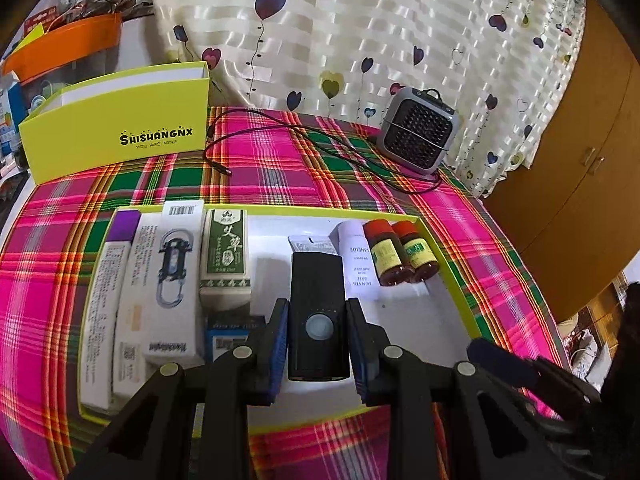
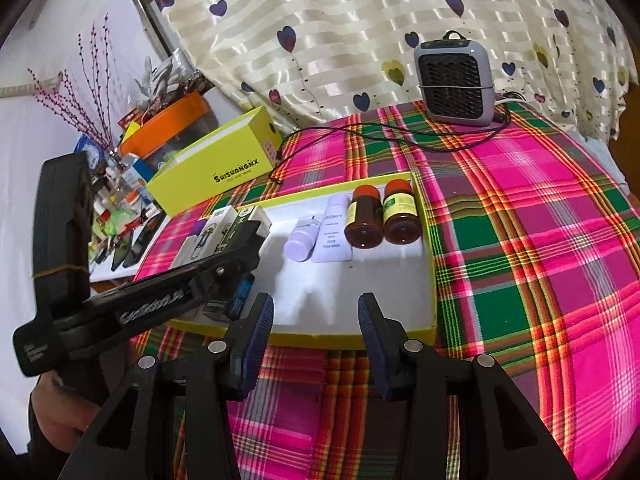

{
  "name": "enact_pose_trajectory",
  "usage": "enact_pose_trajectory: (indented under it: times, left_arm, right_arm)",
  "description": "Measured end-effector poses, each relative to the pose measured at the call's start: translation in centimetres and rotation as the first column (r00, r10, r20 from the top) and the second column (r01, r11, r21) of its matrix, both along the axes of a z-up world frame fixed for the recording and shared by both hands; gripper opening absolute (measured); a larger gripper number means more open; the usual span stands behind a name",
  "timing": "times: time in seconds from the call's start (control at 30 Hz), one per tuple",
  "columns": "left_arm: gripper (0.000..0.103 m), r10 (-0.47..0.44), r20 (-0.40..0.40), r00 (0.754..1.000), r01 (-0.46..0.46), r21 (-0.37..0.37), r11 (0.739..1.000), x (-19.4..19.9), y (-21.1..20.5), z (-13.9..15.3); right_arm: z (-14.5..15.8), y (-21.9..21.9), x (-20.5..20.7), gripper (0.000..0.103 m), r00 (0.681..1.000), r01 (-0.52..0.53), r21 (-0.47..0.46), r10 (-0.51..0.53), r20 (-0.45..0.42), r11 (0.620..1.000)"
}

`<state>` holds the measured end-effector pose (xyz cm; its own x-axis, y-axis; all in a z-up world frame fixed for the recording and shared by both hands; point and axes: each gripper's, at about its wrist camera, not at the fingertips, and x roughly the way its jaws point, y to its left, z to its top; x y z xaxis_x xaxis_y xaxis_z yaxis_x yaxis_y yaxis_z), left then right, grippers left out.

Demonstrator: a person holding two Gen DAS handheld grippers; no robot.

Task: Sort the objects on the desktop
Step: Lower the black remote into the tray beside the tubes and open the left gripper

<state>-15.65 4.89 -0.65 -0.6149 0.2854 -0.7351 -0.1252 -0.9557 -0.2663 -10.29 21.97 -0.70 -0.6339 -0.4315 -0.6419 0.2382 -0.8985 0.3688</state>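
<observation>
My left gripper [image 1: 318, 344] is shut on a black box-shaped device [image 1: 317, 312] with a round grey button, held over the white floor of a shallow yellow-rimmed tray [image 1: 448, 268]. In the tray lie several cartons on the left [image 1: 172, 276], a green-labelled box [image 1: 226, 256], a white tube [image 1: 354, 258] and two brown bottles with red caps [image 1: 402, 252]. My right gripper [image 2: 316, 344] is open and empty, just in front of the tray's near rim [image 2: 320, 338]. The bottles [image 2: 380, 216] and tube [image 2: 332, 234] show in the right view too.
A tall yellow "SHISHANGNX" box [image 1: 116, 124] stands at the back left. A grey fan heater [image 1: 418, 130] with a black cable [image 1: 280, 136] stands at the back right. A plaid cloth [image 2: 540, 240] covers the table. A cluttered shelf with an orange tray [image 2: 168, 126] is further left.
</observation>
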Motion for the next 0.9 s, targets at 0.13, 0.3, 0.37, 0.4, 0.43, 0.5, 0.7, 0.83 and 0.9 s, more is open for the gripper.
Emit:
enact_pose_trajectory:
  times: [0.13,0.3,0.37,0.4,0.43,0.5,0.7,0.83,0.9]
  left_arm:
    - [0.028,0.033,0.015,0.999,-0.033,-0.011,0.999,-1.3,0.3,-0.6]
    - [0.028,0.083,0.028,0.996,-0.082,-0.02,0.996,-2.5,0.4,-1.2]
    - [0.028,0.095,0.025,0.995,-0.094,-0.022,0.995,-2.8,0.5,-1.2]
    - [0.028,0.103,0.028,0.994,-0.103,-0.021,0.994,-3.0,0.6,-1.3]
    - [0.028,0.111,0.029,0.993,-0.11,-0.023,0.994,-3.2,0.6,-1.3]
    - [0.028,0.131,0.025,0.991,-0.13,-0.034,0.991,-3.5,0.7,-1.2]
    - [0.028,0.143,0.016,0.99,-0.142,-0.052,0.988,-4.3,1.1,-1.1]
    - [0.028,0.178,0.0,0.984,-0.178,-0.09,0.98,-5.1,1.2,-1.2]
    - [0.028,0.183,0.0,0.983,-0.182,-0.093,0.979,-5.4,1.3,-1.3]
  right_arm:
    - [-0.1,0.3,0.0,0.046,1.0,0.005,-0.003,-0.005,0.001,1.0]
    - [-0.3,0.7,-0.1,0.046,1.0,0.011,-0.006,-0.011,0.004,1.0]
    - [-0.4,0.8,-0.1,0.046,1.0,0.011,-0.007,-0.011,0.006,1.0]
    - [-0.4,0.7,-0.1,0.046,1.0,0.01,-0.008,-0.01,0.006,1.0]
    - [-0.4,0.7,-0.2,0.046,1.0,0.009,-0.007,-0.009,0.006,1.0]
    - [-0.5,0.7,-0.2,0.046,1.0,0.008,-0.008,-0.008,0.006,1.0]
    - [-0.6,0.7,-0.3,0.046,1.0,0.009,-0.009,-0.009,0.007,1.0]
    - [-0.6,0.7,-0.4,0.046,1.0,0.008,-0.008,-0.008,0.006,1.0]
    - [-0.6,0.8,-0.5,0.046,1.0,0.009,-0.008,-0.009,0.006,1.0]
